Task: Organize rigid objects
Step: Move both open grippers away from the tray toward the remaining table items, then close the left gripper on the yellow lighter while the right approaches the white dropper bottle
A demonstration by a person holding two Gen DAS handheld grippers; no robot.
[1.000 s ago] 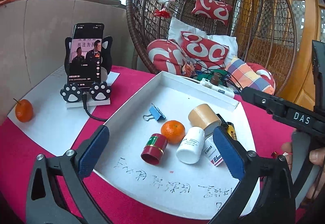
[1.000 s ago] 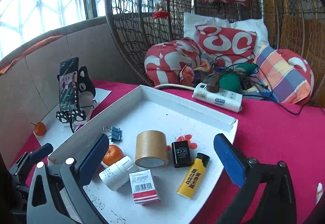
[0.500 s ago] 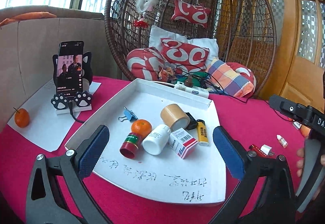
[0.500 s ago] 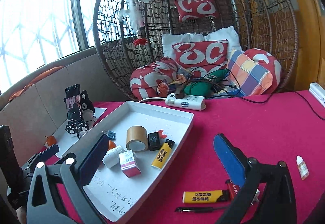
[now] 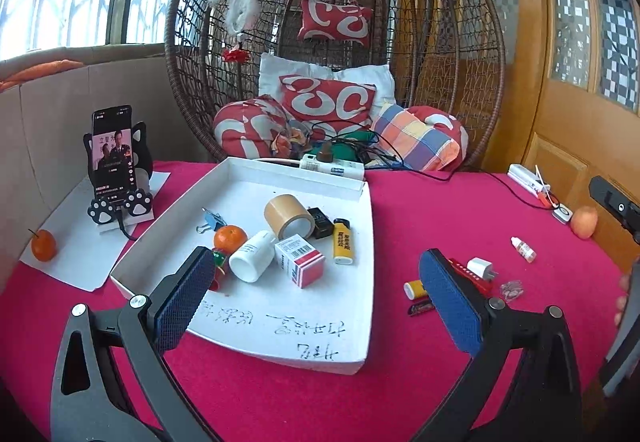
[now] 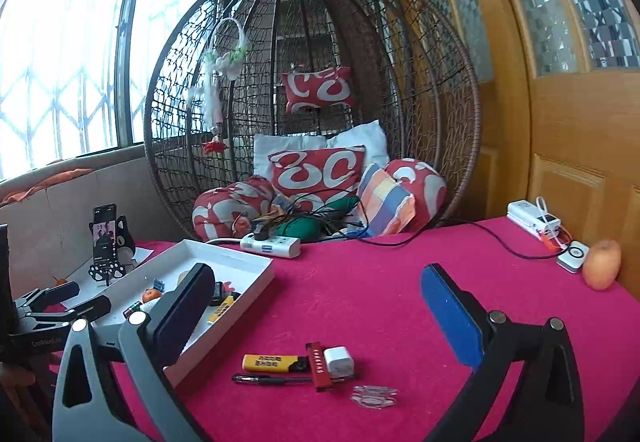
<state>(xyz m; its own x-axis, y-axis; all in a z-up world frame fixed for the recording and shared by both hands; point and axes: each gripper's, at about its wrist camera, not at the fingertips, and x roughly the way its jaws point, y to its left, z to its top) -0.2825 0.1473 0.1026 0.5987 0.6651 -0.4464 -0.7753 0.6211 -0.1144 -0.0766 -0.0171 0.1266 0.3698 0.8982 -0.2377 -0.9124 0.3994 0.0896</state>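
Below the empty, spread right gripper [image 6: 316,318] lies a yellow lighter [image 6: 269,363]; approach low, pinching its long sides, while the left gripper [image 5: 312,294] idles, also spread.

Left gripper [image 5: 312,294]: two black angular finger arms are showing triangular cut-outs, each carrying a round silver screw pair near the pad mount. The pads [image 5: 182,300] are presenting a dark blue cross-hatched rubber face.

Right gripper [image 6: 316,314]: the arm nearer the white tray [image 6: 256,284] is showing grey, the other black; silver screws are sitting at each pad mount. Its pads [image 6: 450,316] are appearing smooth bright blue on the side away from the tray and dark on the near side.

Faint lettering is showing on the black gripper body beside the tray in the right wrist view; it is not reading clearly.
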